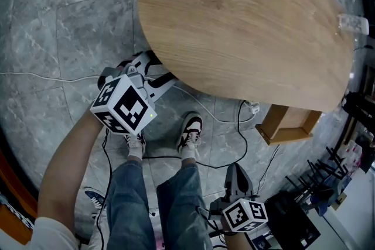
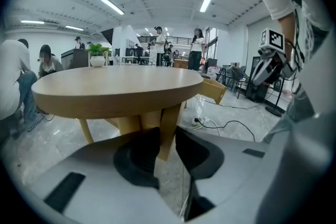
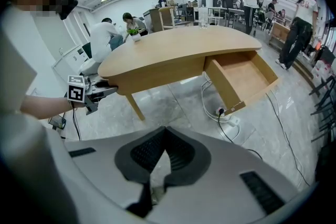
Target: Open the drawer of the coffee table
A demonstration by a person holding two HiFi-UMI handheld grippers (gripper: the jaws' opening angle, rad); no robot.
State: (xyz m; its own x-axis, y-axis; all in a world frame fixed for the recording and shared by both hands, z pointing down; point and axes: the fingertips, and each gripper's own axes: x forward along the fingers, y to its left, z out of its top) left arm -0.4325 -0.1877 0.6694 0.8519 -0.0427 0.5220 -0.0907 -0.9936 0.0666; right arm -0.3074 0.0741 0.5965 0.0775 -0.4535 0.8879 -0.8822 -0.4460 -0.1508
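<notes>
1. Under the long edge of the oval light-wood counter (image 1: 234, 26), the shallow wooden drawer (image 1: 290, 124) stands pulled well out, its empty bottom open to view.
2. At the counter's narrow end, well apart from the drawer, the left gripper (image 1: 157, 74) sits just at the rim. Its jaws are a narrow gap apart with nothing between them; only a counter leg shows beyond.
3. Down by the person's legs, the right gripper (image 1: 235, 170) points at the grey stone floor (image 1: 70, 20), jaws pressed together and empty.
4. From where I stand the opening looks as good as done. If more travel is wanted, the right gripper seems better placed than the left.
5. A good finish would hook the drawer's front panel and draw straight along its run, level and gentle, so it neither twists nor leaves its rails.
6. Mind the white power strip (image 1: 253, 107) and black cable (image 1: 234, 155) lying below.
</notes>
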